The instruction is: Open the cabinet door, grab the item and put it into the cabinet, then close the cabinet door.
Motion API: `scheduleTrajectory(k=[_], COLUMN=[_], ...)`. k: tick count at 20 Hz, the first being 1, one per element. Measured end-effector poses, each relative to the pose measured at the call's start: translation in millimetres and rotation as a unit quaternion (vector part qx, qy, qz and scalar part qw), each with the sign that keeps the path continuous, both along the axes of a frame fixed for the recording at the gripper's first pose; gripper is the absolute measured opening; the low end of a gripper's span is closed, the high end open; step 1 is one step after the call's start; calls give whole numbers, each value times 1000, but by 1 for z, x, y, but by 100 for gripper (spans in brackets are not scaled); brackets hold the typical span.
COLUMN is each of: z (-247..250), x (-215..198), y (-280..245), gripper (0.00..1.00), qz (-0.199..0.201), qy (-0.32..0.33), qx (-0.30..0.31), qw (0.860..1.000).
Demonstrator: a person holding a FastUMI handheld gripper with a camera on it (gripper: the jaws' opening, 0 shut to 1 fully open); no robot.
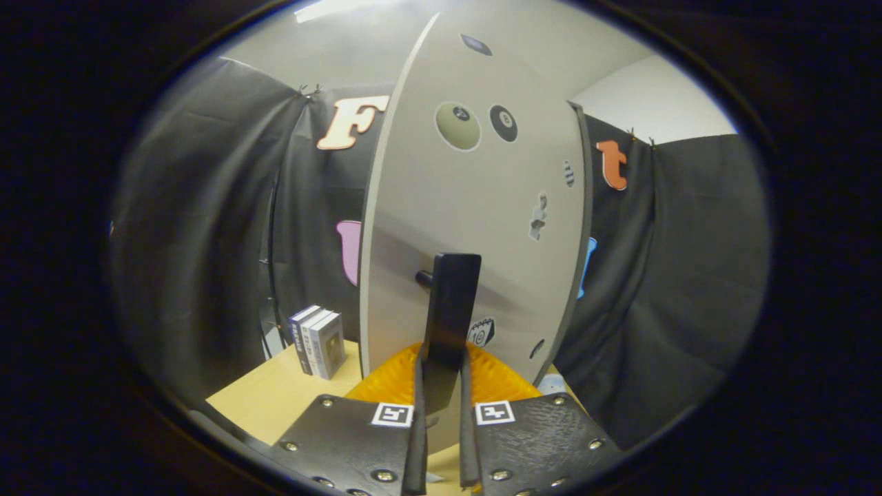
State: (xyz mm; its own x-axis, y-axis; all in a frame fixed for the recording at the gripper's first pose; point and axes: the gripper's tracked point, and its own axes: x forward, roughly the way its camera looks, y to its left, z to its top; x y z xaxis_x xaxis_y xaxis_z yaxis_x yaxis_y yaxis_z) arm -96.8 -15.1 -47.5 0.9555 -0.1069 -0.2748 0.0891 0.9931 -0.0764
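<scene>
- The gripper (441,386) is seen closed narrowly on the black bar handle (449,313) of the cabinet door (475,207); both fingers (415,427) are pressed against the lower end of the handle, one on each side
- The step in hand is judged to be the swinging of the door on its hinge; whether it is being opened or closed cannot be told from this view
- For a sound result, the pull should be kept along the arc of the door rather than straight back, so that the handle is not twisted out from between the fingers
- The grip is best held firm and low on the handle as found, with the wrist allowed to turn with the door
- The door is a pale grey panel, seen at an angle with its left edge nearest; round and irregular stickers (458,125) are scattered over its face, and the handle stands off it on a short black post
- An orange ribbed object (393,382) lies just beyond the fingers at the foot of the door; its identity cannot be established, and whether it is the item to be stowed cannot be confirmed
- A set of small boxes (318,341) stands upright on the wooden table (269,399), to the left of the door and well apart from the fingers; it may equally be the item
</scene>
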Motion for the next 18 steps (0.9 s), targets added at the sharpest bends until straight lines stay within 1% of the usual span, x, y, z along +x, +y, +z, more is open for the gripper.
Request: scheduleTrajectory(k=[3, 4, 5, 7, 10, 13, 18], z=[2, 4, 7, 5, 6, 6, 8], x=[-16, -27, -28, -33, -40, -47, -61], y=[-18, -22, -29, -40, -48, -57, -81], gripper=[18, 14, 10, 10, 9, 9, 9], qz=[-22, -29, -37, -49, -64, -77, -111], qy=[1, 3, 3, 5, 4, 7, 16], qx=[-8, -6, 3, 6, -9, -5, -16], qw=[1000, 1000, 999, 999, 998, 997, 994])
